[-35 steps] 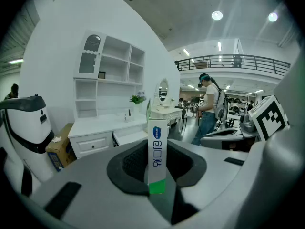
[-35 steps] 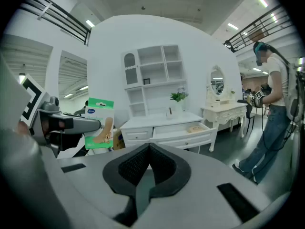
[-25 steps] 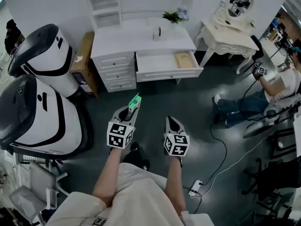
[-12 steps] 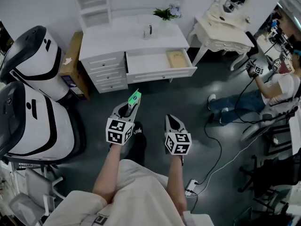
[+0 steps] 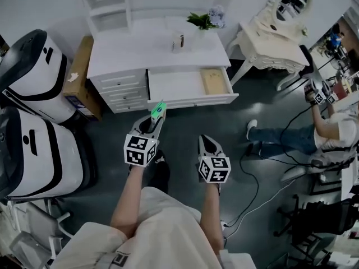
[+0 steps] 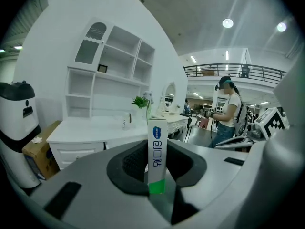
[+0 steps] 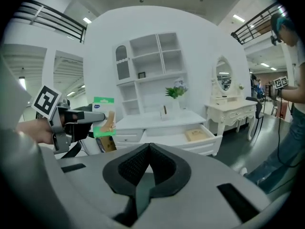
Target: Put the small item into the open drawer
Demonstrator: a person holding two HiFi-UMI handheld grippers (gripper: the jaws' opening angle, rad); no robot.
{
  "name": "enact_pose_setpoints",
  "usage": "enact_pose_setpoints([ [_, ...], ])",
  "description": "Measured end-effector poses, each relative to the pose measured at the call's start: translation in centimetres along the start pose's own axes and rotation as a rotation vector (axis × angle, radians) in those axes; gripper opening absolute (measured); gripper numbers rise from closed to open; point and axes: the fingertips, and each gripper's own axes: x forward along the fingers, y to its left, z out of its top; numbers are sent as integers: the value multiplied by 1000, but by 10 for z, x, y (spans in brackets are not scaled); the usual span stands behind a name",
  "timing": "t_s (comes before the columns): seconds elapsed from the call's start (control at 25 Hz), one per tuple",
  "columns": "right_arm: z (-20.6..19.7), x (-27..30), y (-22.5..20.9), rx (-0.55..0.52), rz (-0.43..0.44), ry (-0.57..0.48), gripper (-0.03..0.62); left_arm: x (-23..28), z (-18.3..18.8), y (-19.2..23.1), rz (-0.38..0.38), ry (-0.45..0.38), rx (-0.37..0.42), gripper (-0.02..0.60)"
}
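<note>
Head view, looking steeply down. Left gripper at 11 o'clock: jaws clamped on small box, white with green end, upright between pads, near drawer front, not in drawer. Right gripper at 1 o'clock: jaws together, nothing between. Open drawer at 12 o'clock, tan flat item at its right end. White desk beyond; bottle and plant on top. Seated person at 3 o'clock.

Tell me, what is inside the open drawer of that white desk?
Inside the open drawer lies one flat tan item at its right end; the rest shows bare white. Its back part is hidden under the desktop.
</note>
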Motion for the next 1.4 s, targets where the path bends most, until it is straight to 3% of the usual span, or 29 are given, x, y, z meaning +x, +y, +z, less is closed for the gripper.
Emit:
enact_pose_setpoints([
  [0.44,64,124,-50,-1,-20,39,23,119,41,80,-4,24,-38,97],
  [0.76,95,211,-59,-42,6,60,25,178,53,135,7,33,-51,97],
  [0.92,96,239,-59,-48,15,80,25,189,50,151,10,45,-46,97],
  [1.4,96,278,-50,-67,64,107,25,189,29,176,32,73,-128,97],
])
